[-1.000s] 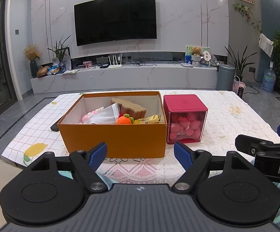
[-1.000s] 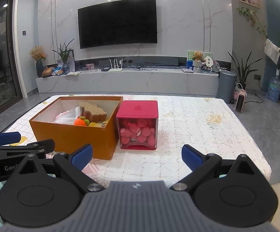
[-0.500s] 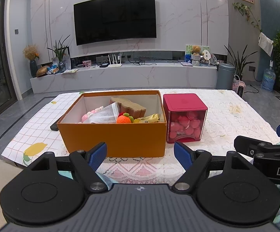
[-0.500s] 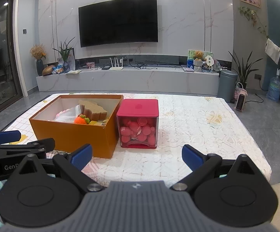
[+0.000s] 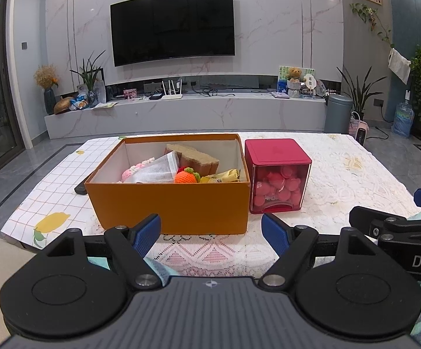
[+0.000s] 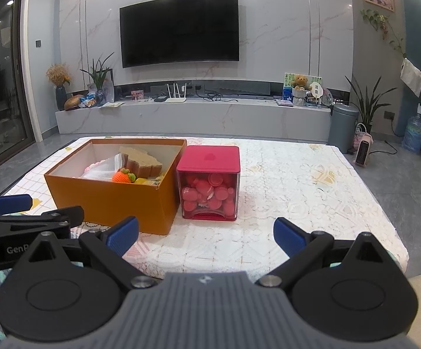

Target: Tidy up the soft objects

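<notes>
An open orange box stands on the table and holds soft things: a brown sponge-like slab, a mesh pouch, a pink knitted piece, an orange crocheted fruit and yellow wrappers. A red-lidded clear cube full of pink round pieces sits against the box's right side. My left gripper hangs open short of the box, nothing between its fingers. My right gripper is open too, in front of the cube.
A lace cloth covers the table, with a checked cloth at its left end. A dark remote lies left of the box. Beyond the table are a TV wall, a marble bench and a grey bin.
Both views have risen very slightly; the box and cube sit a touch lower in frame. Nothing on the table has moved and both grippers remain open.
</notes>
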Demonstrator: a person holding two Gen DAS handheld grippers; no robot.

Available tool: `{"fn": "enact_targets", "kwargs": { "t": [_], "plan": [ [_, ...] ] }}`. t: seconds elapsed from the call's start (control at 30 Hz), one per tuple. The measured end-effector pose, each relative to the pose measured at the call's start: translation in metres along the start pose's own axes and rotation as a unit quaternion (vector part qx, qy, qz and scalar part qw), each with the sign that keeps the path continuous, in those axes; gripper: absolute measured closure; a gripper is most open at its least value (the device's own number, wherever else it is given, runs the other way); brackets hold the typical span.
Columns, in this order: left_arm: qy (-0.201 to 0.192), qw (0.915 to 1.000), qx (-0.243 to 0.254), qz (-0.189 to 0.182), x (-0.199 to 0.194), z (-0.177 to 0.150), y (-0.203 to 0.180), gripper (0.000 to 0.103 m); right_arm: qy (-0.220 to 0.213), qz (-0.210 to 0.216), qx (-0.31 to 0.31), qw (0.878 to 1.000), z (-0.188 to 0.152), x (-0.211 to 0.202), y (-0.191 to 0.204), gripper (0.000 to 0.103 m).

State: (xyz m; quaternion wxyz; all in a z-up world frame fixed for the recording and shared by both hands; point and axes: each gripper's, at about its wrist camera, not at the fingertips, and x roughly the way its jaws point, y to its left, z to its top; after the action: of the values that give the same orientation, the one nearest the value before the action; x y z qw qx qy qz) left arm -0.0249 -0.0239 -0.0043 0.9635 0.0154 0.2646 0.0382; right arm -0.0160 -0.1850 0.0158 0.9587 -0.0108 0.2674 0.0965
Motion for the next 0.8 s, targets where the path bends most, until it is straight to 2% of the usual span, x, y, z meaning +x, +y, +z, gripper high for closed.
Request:
{"fn": "enact_targets", "kwargs": {
  "t": [0.8],
  "plan": [
    [0.002,1.0000,0.000,-0.004,0.0023,-0.0048,-0.0014,0.011,0.006,0.001,-0.005,1.000,-0.0030,0.0026,0.0006,0.006]
  ]
}}
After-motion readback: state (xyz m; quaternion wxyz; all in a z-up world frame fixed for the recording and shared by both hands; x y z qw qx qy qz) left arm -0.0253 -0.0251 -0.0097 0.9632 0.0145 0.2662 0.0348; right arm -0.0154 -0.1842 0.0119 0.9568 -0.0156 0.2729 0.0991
